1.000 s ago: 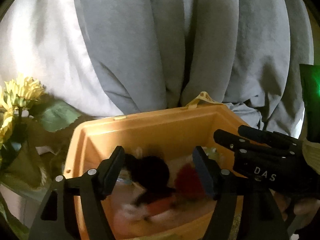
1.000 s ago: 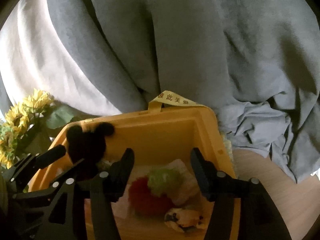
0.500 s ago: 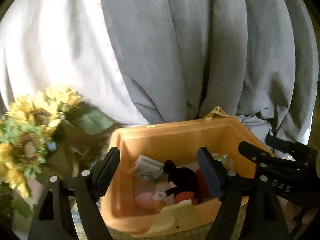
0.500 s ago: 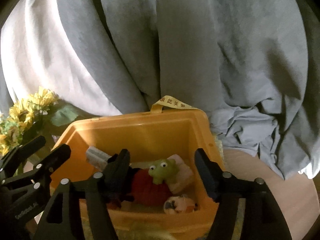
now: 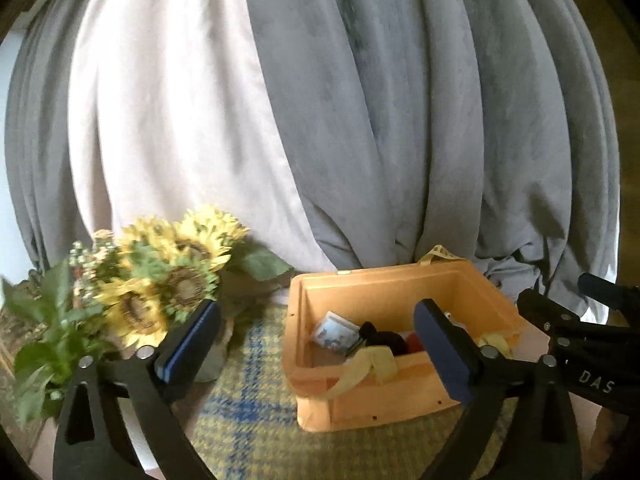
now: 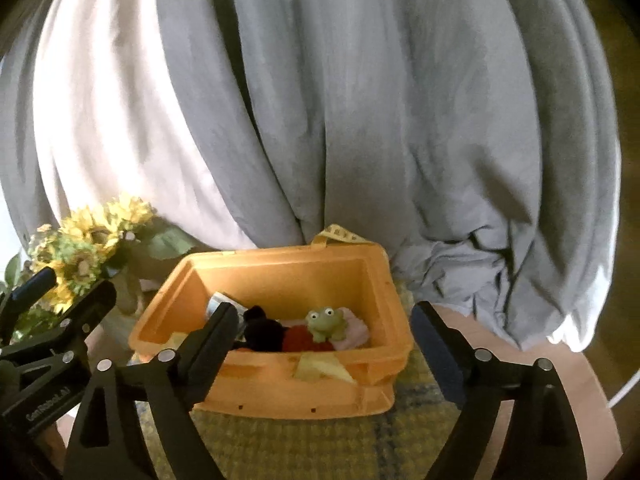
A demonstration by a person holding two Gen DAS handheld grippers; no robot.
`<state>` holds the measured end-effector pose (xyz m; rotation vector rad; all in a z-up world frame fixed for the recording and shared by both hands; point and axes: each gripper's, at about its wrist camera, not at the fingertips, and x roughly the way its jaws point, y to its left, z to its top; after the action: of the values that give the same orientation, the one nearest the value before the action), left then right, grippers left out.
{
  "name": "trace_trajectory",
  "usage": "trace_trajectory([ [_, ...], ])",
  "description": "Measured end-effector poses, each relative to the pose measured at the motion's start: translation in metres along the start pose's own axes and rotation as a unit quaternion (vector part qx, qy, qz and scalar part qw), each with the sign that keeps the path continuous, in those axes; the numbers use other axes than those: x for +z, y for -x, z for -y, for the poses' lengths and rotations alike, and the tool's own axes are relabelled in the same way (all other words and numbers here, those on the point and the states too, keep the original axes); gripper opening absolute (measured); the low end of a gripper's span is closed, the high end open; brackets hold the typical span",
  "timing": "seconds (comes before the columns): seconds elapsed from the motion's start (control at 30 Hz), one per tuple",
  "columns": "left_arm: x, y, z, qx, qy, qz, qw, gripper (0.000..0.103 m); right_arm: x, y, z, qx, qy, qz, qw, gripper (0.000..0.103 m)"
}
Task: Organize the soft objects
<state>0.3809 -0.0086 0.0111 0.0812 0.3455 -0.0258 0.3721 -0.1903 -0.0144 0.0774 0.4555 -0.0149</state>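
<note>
Left claw (image 5: 316,344): jaws opening, spread wide, nothing between them. Right claw (image 6: 324,340): jaws opening too, also bare. Orange bin (image 6: 280,272) sits ahead of and below both claws, apart from the pads, on a yellow-blue plaid mat (image 6: 288,448). In the bin: green frog toy (image 6: 326,322) just beyond the right claw's gap, on a red plush (image 6: 300,340); black mouse plush (image 6: 262,330) by its left finger; pink cloth (image 6: 354,334); a small printed box (image 5: 334,330) at the back-left. Sunflowers (image 5: 160,284) beyond the left claw's left finger. Grey curtain (image 5: 380,120) behind.
</note>
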Motion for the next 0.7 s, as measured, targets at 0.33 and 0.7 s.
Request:
trace_trajectory([
  [0.33, -0.016, 0.077, -0.013, -0.009, -0.007, 0.011, 0.9999, 0.103, -0.026, 0.085, -0.015, -0.011, -0.004, 0.035, 0.999, 0.094],
  [0.7, -0.037, 0.154, -0.011, -0.022, -0.015, 0.020, 0.9995, 0.103, -0.060, 0.165, -0.020, -0.022, -0.012, 0.050, 0.998, 0.096],
])
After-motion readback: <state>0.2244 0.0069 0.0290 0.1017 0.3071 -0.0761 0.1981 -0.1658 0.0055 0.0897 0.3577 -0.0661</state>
